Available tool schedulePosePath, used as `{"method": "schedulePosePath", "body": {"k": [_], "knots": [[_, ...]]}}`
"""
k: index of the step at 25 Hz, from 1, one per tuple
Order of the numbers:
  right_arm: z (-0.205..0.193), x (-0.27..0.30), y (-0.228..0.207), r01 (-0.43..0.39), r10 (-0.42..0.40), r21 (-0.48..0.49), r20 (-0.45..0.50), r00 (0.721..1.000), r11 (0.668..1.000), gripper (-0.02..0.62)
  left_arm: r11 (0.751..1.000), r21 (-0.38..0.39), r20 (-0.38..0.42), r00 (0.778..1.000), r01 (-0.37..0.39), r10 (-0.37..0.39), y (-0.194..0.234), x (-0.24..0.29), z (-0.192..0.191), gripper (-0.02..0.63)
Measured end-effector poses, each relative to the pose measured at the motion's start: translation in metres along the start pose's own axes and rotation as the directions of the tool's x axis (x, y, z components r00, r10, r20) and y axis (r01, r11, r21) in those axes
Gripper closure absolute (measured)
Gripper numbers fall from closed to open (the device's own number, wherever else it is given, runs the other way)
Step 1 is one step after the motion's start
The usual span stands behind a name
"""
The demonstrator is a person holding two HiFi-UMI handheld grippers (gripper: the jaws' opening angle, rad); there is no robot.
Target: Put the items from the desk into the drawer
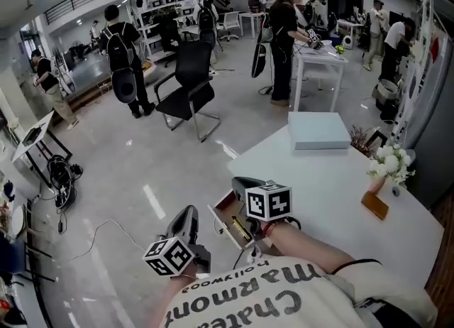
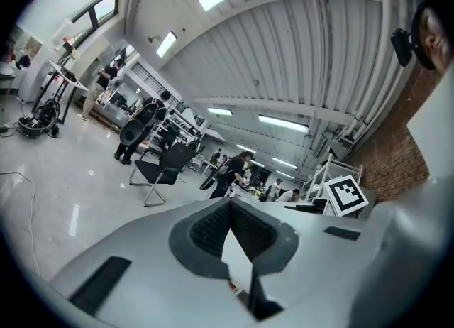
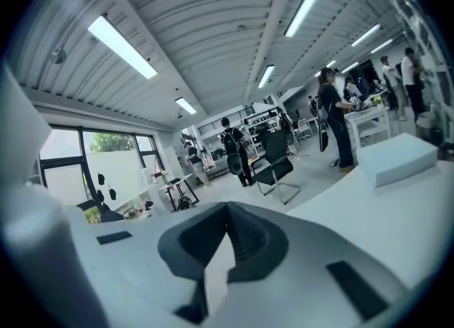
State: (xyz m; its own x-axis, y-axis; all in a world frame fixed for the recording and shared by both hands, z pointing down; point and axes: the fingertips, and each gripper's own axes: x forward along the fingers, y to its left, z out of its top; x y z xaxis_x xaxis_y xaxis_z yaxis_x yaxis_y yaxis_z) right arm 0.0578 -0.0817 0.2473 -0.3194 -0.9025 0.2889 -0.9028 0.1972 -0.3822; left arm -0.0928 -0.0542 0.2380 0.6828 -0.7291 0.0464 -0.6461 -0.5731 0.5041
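Biggest thing here is the white desk (image 1: 333, 199), filling the right side of the head view, and everything else is easiest to place off it. Out on the floor past the desk's far left corner there's a black chair (image 1: 190, 85), with people standing around further back. At the desk's far end sits a flat pale blue box (image 1: 318, 130). The right gripper view catches that box too, plus a stretch of desktop, while the left gripper view misses the box and mostly gets ceiling, the chair and floor. The drawer (image 1: 228, 221) hangs open off the desk's near left edge, and only the head view shows it. There's something dark and yellowish inside, but I can't tell what. Along the desk's right edge is a bunch of white flowers (image 1: 389, 163), with a small brown block (image 1: 374, 204) just beside it on the near side. Both are well apart from the drawer, and neither gripper view shows them. Both grippers are held up close to the person's chest, off the desk's near left edge. The right gripper (image 1: 240, 183) is over the drawer, the left gripper (image 1: 189, 213) out over the floor beside it. Each gripper's own view shows its jaws pressed together at the tips with nothing in between, so both are closed and empty.
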Motion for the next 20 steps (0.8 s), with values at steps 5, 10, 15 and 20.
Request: {"method": "schedulePosePath", "body": {"k": [5, 10, 15, 20], "knots": [[0.008, -0.005, -0.022, -0.009, 0.009, -0.032, 0.002, 1.000, 0.999, 0.592, 1.000, 0.008, 0.006, 1.000, -0.028, 0.028, -0.007, 0.013, -0.005, 0.604], [0.009, -0.015, -0.045, 0.006, -0.007, -0.068, -0.011, 1.000, 0.998, 0.592, 0.998, -0.001, 0.015, 0.998, -0.059, 0.059, -0.011, 0.025, -0.012, 0.604], [0.012, -0.018, -0.067, 0.022, -0.023, -0.055, -0.015, 1.000, 0.998, 0.592, 0.997, 0.007, 0.029, 0.997, -0.072, 0.072, -0.015, 0.035, -0.012, 0.604], [0.015, -0.019, -0.082, 0.025, -0.025, -0.057, -0.011, 1.000, 0.998, 0.592, 0.997, 0.018, 0.021, 0.997, -0.073, 0.073, -0.021, 0.043, -0.019, 0.604]]}}
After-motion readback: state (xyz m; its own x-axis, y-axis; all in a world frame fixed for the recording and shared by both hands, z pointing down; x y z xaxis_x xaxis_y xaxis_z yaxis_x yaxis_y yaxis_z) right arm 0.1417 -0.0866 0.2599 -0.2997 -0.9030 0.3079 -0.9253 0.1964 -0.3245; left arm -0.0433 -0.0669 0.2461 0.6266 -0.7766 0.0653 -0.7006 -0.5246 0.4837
